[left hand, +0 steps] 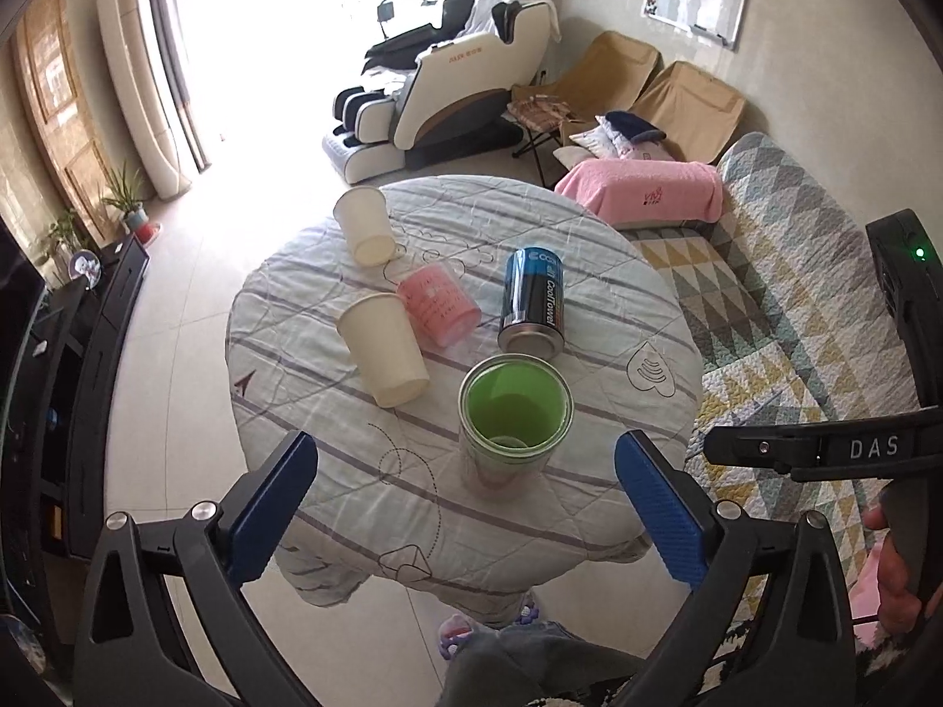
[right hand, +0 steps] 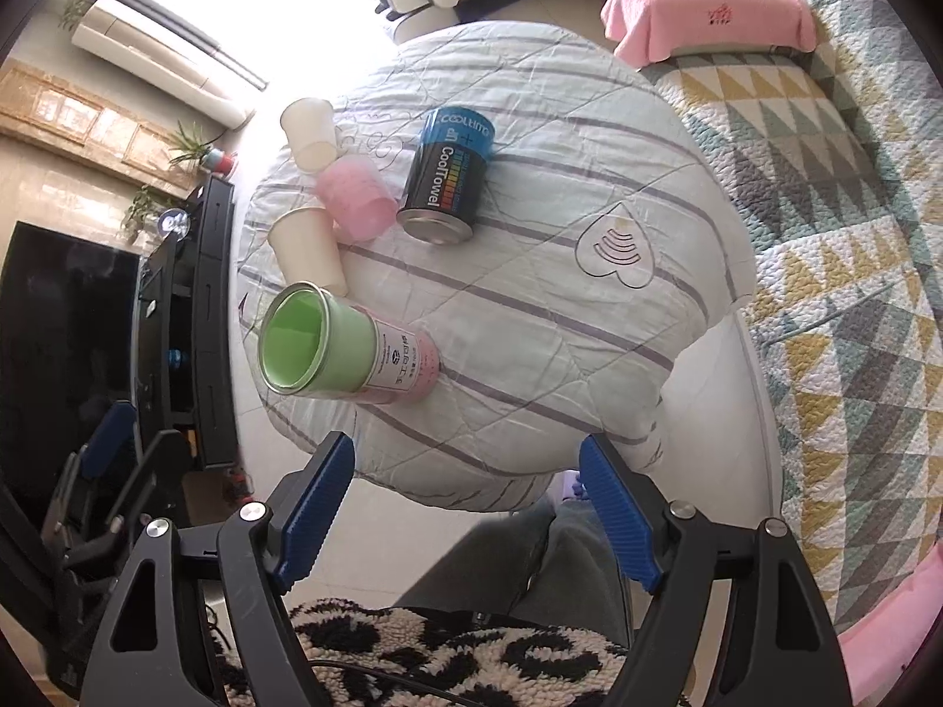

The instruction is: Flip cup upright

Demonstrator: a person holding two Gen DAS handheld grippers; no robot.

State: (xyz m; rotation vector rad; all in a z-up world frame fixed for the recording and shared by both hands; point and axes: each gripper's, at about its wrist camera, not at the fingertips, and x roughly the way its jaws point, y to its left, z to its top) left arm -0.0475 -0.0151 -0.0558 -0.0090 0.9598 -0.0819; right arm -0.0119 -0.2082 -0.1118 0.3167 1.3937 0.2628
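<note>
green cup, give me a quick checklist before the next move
1. green cup upright, mouth up: ok.
2. Left claw open and holding nothing: ok.
3. Right claw open and holding nothing: ok.
4. Other cups upright: not ok; the near paper cup, far paper cup and pink cup are not standing mouth up.
5. Room beside the near paper cup: not ok, the pink cup sits right against it.
6. CoolTowel can apart from the cups: ok.

Cup (left hand: 514, 424) nearest on table (left hand: 619, 306), can (left hand: 532, 300) behind, 3 cups (left hand: 382, 347) left (clustered)
</note>
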